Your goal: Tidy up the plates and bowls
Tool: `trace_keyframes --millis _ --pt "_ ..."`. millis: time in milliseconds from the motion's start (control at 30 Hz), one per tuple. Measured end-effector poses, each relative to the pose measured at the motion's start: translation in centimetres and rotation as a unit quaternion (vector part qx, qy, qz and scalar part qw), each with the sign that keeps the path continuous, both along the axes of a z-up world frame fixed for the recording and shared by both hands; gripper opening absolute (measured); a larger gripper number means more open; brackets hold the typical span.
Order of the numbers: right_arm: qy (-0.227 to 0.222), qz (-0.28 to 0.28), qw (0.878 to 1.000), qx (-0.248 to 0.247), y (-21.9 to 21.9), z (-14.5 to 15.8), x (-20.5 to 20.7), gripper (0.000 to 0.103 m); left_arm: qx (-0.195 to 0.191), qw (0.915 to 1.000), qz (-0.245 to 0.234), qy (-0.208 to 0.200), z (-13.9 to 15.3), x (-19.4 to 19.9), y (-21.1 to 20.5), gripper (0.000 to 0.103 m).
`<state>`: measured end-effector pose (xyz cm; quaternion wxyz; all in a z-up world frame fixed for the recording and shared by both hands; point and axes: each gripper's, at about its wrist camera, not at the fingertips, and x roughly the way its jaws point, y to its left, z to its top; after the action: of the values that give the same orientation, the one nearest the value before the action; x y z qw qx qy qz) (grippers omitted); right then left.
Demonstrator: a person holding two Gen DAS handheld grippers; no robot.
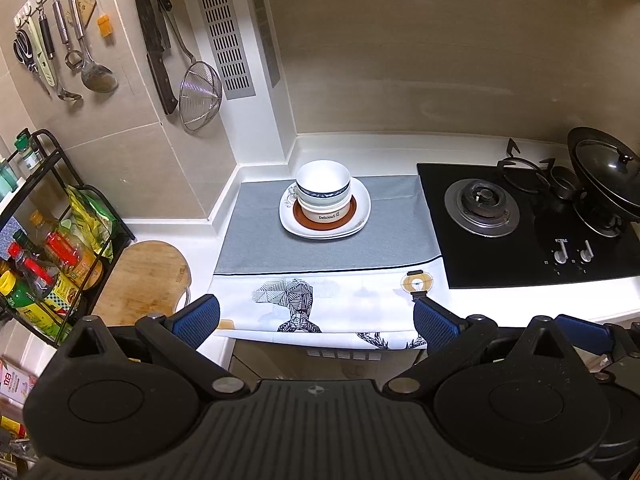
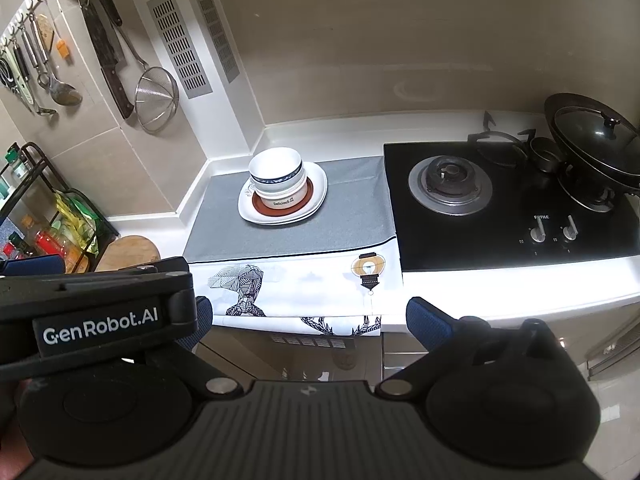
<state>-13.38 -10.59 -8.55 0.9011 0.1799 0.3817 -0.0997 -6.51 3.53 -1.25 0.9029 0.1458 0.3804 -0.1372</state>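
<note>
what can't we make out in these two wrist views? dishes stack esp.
- Bowl stack: exact count unclear in both views; the top bowl hides the ones nested below.
- White plates: how many lie under the brown plate; only stacked rims show.
- Wok: cut off by the right edge of both views.
- Spice rack: labels too small, partly cut off at left.
- Left gripper and right gripper hold nothing.

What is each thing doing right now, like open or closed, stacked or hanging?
Left gripper: open, holding nothing.
Right gripper: open, holding nothing.
Bowls: stacked upright, on the plates.
Plates: stacked on the grey mat.
Wok: lid on, sitting on the far burner.
Near burner: bare, no flame visible.
Strainer: hanging on the wall.
Cutting board: lying flat.
</note>
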Motion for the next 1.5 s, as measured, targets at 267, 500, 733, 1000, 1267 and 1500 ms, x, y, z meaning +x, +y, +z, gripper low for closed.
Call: trace_keyframes --millis 267,500,733,1000,1267,1500 --pt "0.000 -0.001 1.000 0.002 0.3 -0.1 -0.6 0.103 0.002 1.0000 0.002 -0.001 0.0 -0.6 0.0 0.102" --pt "-0.001 0.000 1.000 0.001 0.4 0.0 -1.3 0.103 0.001 1.0000 0.003 -0.002 0.0 -1.3 -0.1 0.102" --pt "-0.007 0.000 1.000 0.003 0.6 0.1 -1.8 0.103 0.002 1.0000 0.004 -0.008 0.1 -1.9 0.0 0.102" --pt "-0.009 0.000 1.000 0.005 0.7 0.1 -2.0 0.103 0.005 0.9999 0.002 -0.010 0.2 -2.1 0.2 0.102" --pt "-0.005 -0.005 1.000 0.008 0.7 0.0 -1.8 0.103 0.008 0.9999 0.000 -0.007 0.2 -1.8 0.1 0.102" --pt "-0.003 0.000 1.000 0.007 0.8 -0.2 -1.3 0.103 0.008 0.9999 0.003 -0.006 0.0 -1.5 0.5 0.103"
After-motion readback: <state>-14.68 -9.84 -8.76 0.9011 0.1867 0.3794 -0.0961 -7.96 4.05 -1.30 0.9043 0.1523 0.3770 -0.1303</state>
